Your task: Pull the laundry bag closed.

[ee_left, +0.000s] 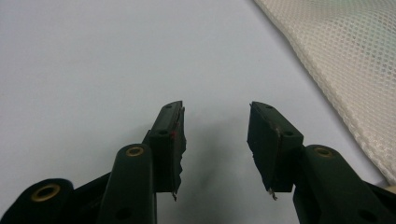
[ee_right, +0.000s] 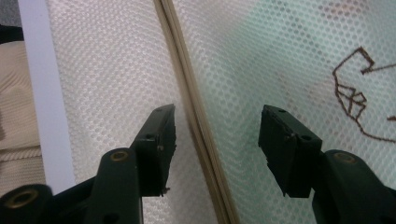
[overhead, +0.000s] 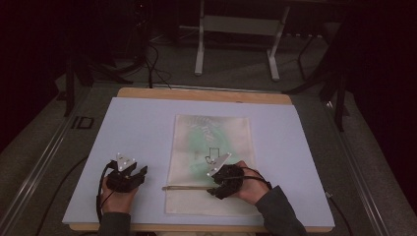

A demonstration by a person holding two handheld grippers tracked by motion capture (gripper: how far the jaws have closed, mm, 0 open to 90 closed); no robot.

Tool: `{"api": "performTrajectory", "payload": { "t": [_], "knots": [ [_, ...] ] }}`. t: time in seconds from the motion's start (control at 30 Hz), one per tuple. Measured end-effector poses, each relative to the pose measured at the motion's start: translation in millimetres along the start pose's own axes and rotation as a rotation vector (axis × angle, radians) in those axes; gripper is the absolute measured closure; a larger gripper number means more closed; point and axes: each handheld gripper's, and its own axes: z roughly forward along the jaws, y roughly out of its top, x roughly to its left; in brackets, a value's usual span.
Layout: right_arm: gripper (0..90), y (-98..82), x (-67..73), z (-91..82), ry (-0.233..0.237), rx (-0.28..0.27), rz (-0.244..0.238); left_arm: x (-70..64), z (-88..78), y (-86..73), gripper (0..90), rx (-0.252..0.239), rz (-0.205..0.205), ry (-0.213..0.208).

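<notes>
A white mesh bag lies flat on the pale board, with something green and a dark line drawing showing through it. A tan zip strip crosses its near part. My right gripper sits low over the bag, open, and the zip strip runs up between its jaws without touching either pad. The mesh lies under both jaws. My left gripper rests on the bare board left of the bag, open and empty, with the bag's edge to its right.
The board lies on a wooden table whose far edge shows beyond it. Past that, white stand legs and cables are on the dark floor. A metal rail runs along the table's left side.
</notes>
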Motion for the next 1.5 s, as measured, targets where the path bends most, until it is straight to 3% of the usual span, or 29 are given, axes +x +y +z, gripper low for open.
{"api": "performTrajectory", "payload": {
  "t": [0.27, 1.07, 1.3, 1.33, 1.5],
  "knots": [
    [51.1, 10.2, 3.5, 2.5, 0.007, -0.006, -0.04, 0.2, -0.5, -0.1, 55.3, -0.001, 0.0, 0.001],
    [68.8, 32.3, 9.3, 7.9, 0.02, 0.003, -0.09, -0.1, 0.0, -0.1, 55.2, 0.001, -0.001, -0.002],
    [81.8, 39.0, 14.9, 11.8, 0.023, 0.003, -0.132, 0.0, 0.0, -0.1, 55.0, 0.003, 0.001, -0.003],
    [87.7, 40.2, 16.1, 12.9, 0.023, 0.005, -0.143, -0.1, 0.0, -0.1, 55.0, 0.002, 0.001, -0.003],
    [90.0, 42.3, 18.8, 15.5, 0.027, 0.01, -0.162, -0.1, 0.1, -0.1, 54.9, 0.003, 0.001, -0.003]
  ]
}}
